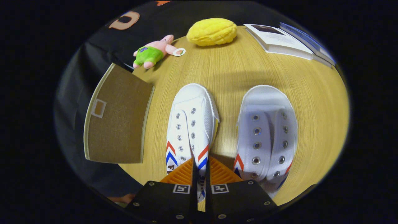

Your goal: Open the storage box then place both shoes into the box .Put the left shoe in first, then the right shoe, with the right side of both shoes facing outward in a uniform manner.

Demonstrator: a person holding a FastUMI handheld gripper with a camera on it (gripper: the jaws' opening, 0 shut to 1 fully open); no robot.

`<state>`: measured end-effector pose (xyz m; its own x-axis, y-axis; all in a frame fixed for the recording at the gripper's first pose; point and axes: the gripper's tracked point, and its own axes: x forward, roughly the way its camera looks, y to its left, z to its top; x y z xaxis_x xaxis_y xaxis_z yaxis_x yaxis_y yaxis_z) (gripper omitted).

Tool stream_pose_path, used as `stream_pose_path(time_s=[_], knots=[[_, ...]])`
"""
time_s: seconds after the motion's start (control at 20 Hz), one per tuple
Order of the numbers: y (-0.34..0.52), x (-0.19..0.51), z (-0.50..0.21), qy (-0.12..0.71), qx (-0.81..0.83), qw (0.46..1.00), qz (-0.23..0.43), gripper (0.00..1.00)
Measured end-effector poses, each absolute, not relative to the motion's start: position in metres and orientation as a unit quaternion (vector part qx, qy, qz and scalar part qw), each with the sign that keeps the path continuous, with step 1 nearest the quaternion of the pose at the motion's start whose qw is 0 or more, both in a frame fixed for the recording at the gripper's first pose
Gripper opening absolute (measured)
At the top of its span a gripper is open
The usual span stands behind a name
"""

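Gripper (199, 169) fingers sit nearly closed at six o'clock, pinching the right side wall of the left shoe (190, 124) near its heel opening; both fingers (178, 175) press on that thin canvas edge. White and lace-free, with red and blue chevrons on its sides, this shoe points toward twelve o'clock and leans slightly to the left, so its right edge appears raised off the round wooden table (230, 68). A strip of bare wood separates it from the right shoe (268, 133), which lies flat at about four o'clock from the table's centre, toe also toward twelve.

At nine o'clock the storage box (116, 118), brown fabric with pale trim and a small window tag, stands at the table's left rim; whether it is open cannot be told. A narrow gap of wood lies between its edge and the left shoe.

Open tabletop spreads beyond both toes. Farther off, near the far rim: a pink and green plush toy (152, 53) at eleven o'clock, a yellow plush (212, 31) at twelve, and stacked books (279, 42) at one o'clock.
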<state>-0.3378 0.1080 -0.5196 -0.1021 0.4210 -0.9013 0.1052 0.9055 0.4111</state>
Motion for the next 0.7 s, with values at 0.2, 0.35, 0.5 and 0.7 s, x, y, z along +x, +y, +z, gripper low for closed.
stream_pose_path(time_s=[0.2, 0.35, 0.5, 0.7], knots=[[0.111, -0.336, -0.509, 0.727, 0.183, 0.653, 0.112, 0.05], [0.123, -0.326, -0.493, 0.716, 0.211, 0.655, 0.114, 0.05], [0.129, -0.308, -0.468, 0.697, 0.229, 0.670, 0.114, 0.05], [0.147, -0.263, -0.421, 0.654, 0.247, 0.702, 0.133, 0.05]])
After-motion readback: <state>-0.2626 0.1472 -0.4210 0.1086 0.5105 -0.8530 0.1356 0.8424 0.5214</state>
